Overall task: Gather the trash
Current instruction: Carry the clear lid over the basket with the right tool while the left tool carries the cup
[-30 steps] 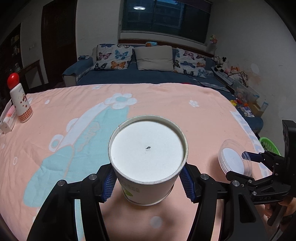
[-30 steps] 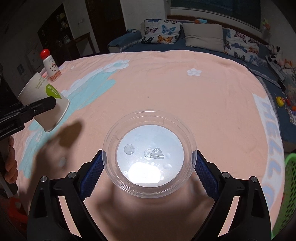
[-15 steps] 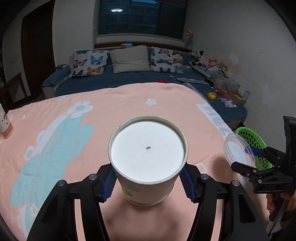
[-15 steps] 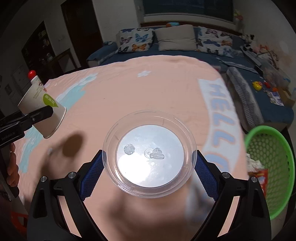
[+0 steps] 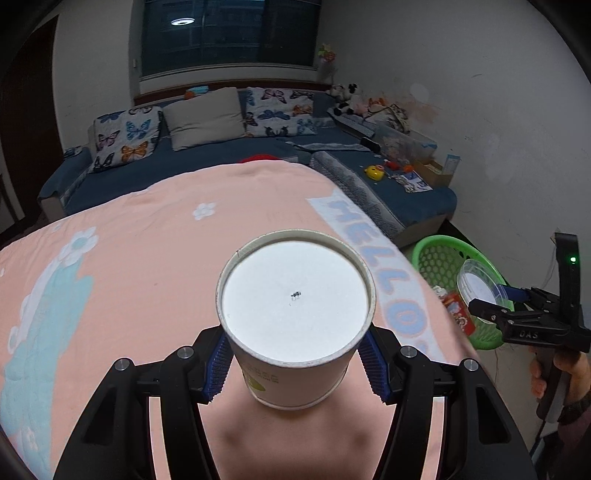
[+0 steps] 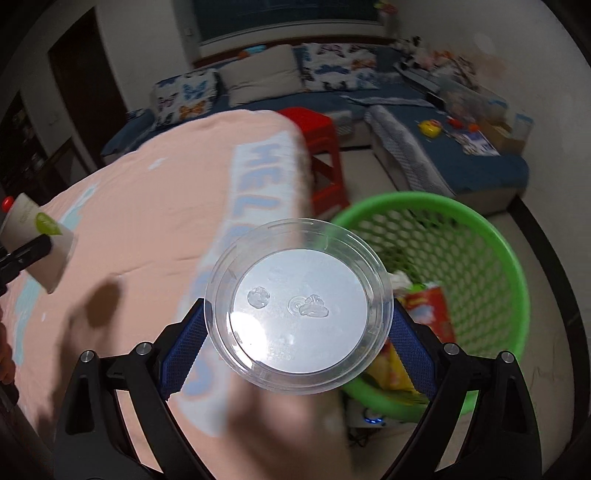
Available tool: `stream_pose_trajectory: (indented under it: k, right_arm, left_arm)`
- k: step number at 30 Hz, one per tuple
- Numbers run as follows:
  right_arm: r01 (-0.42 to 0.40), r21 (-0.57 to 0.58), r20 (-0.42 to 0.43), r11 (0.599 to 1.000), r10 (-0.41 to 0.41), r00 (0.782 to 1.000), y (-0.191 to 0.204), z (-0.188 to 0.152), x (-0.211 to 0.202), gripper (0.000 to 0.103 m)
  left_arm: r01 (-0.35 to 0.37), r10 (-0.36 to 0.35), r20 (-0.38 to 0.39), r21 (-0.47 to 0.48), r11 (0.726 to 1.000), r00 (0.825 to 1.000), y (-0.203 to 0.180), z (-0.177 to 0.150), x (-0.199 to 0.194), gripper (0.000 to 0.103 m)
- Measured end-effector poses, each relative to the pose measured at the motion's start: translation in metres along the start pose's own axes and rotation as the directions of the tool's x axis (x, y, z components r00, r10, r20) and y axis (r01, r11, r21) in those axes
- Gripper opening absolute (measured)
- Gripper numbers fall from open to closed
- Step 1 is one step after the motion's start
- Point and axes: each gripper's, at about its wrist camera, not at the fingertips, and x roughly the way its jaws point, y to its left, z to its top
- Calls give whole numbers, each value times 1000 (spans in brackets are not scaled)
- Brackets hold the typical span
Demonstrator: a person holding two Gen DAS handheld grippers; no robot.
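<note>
The left gripper (image 5: 295,369) has its jaws clamped on a white paper cup (image 5: 295,321), bottom toward the camera, above the pink table (image 5: 147,258) cloth reading "HELLO". The right gripper (image 6: 297,334) pinches a clear plastic lid (image 6: 297,310) over the green basket (image 6: 491,236) rim.

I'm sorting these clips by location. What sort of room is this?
Most likely a home living room: a blue sofa with butterfly cushions under a dark window, a table under a pink cloth, and a green basket on the floor.
</note>
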Motion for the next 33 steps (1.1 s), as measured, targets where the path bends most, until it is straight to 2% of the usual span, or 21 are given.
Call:
stream_pose_trajectory:
  k: [6, 9, 20, 33]
  right_arm:
    - [23, 123, -31, 992, -19, 999, -54, -12, 7, 92]
    - [42, 124, -43, 991, -37, 998, -59, -13, 9, 92]
    - [32, 192, -75, 981, -18, 997, -85, -17, 28, 93]
    - [13, 191, -49, 981, -4, 999, -90, -21, 16, 94]
  left_arm:
    - [27, -26, -16, 40, 999, 1000, -24, 5, 13, 58]
    - [27, -26, -25, 50, 998, 999, -30, 8, 20, 59]
    - [46, -43, -54, 69, 997, 998, -50, 18, 40, 59]
    - [119, -111, -69, 126, 985, 991, -102, 47, 64, 59]
